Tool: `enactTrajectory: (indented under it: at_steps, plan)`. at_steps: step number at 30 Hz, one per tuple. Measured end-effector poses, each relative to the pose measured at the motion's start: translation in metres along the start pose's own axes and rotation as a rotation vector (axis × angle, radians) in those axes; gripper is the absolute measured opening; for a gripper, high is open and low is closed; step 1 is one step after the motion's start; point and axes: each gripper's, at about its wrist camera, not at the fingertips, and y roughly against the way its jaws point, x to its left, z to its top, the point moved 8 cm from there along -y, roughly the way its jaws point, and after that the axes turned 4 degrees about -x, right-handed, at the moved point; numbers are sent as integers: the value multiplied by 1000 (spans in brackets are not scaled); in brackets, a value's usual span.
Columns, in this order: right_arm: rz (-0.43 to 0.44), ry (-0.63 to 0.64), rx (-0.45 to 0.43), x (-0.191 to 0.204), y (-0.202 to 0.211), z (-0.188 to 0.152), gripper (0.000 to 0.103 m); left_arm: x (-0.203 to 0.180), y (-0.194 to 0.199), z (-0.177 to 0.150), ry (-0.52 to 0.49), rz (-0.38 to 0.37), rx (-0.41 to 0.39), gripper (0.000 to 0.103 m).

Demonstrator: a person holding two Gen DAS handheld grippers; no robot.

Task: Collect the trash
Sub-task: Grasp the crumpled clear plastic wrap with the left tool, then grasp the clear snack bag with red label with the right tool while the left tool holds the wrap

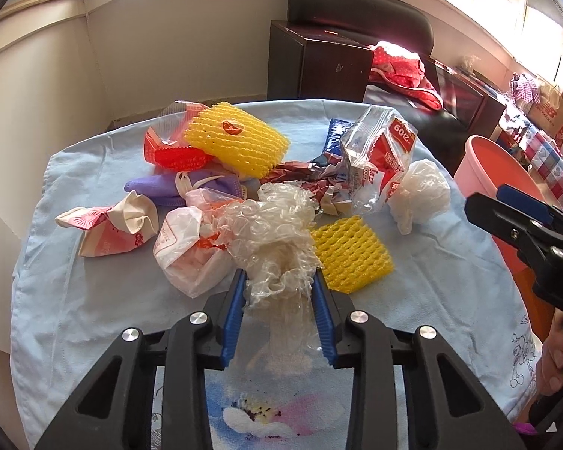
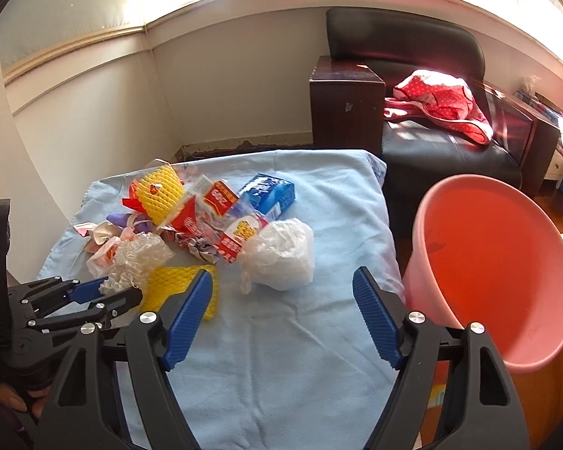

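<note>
The left tool (image 1: pixel 279 281) is clamped on a crumpled clear plastic wrap (image 1: pixel 274 232) at the near edge of the trash pile on the blue-clothed surface (image 1: pixel 431 292). The right tool (image 2: pixel 281 292) hovers with its fingers wide apart and nothing between them, a white plastic wad (image 2: pixel 281 258) at its 12 o'clock. The pink bucket (image 2: pixel 499 262) stands at 2 o'clock, beyond the surface's edge.

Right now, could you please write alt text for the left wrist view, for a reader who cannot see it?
The left gripper has its blue jaws around a crumpled clear plastic wrap at the near edge of a litter pile on a light blue cloth. Yellow foam netting lies just right of it, and a pink bucket stands at the right edge beside the right gripper.
</note>
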Motion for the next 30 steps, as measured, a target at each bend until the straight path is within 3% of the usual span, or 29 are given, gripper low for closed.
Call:
enactTrajectory:
  at_steps: [3,11,15,26,30]
  plan:
    - [47,59,-20,21,-5,15,78,0,12,5,-1,-9,-31,32]
    - [53,183,-30,49,-30,39,78,12,40,18,30,-18,-101,32]
    - [51,266,14,54,-49,36,78,20,43,18,42,-16,-103,32]
    - [225,382,94,75,-65,23,78,27,34,12,57,-25,-77,33]
    - [243,432,126,81,-67,11,78,30,31,11,63,-22,-68,33]
